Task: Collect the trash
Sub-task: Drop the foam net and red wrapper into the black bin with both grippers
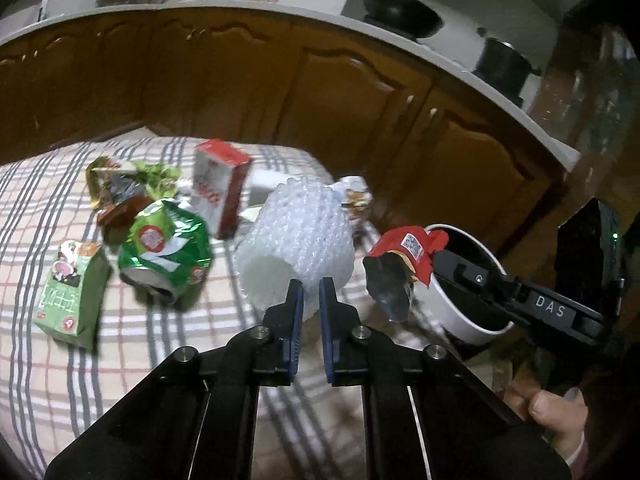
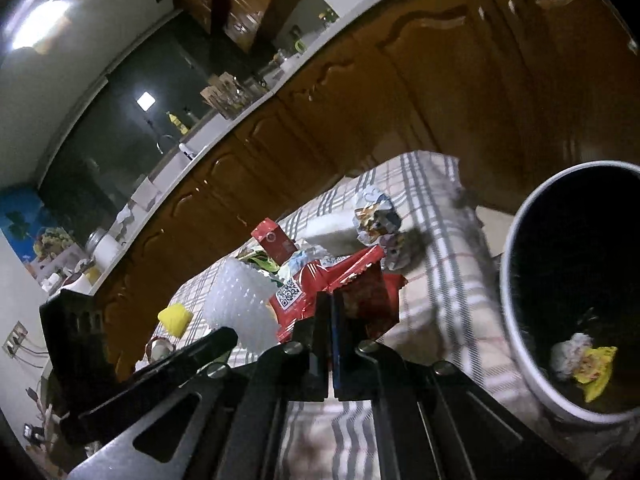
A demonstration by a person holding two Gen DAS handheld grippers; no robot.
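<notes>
Plaid cloth (image 1: pixel 40 208) in grey, white and thin red lines over the table. Behind it, a long run of brown wooden cupboard doors (image 1: pixel 320 92) with curved panels and small knobs, topped by a pale worktop (image 1: pixel 240 10). On the worktop: a black wok (image 1: pixel 400 16) with a long handle, a dark lidded pot (image 1: pixel 504 64) beside it, blurred jars and packets further along. Seen from the right wrist: a dark window (image 2: pixel 120 132) above a curved tap (image 2: pixel 162 146), a yellow bottle (image 2: pixel 176 120) near it, a blue picture (image 2: pixel 24 216) on the wall, a wall socket (image 2: pixel 16 338) lower down.
</notes>
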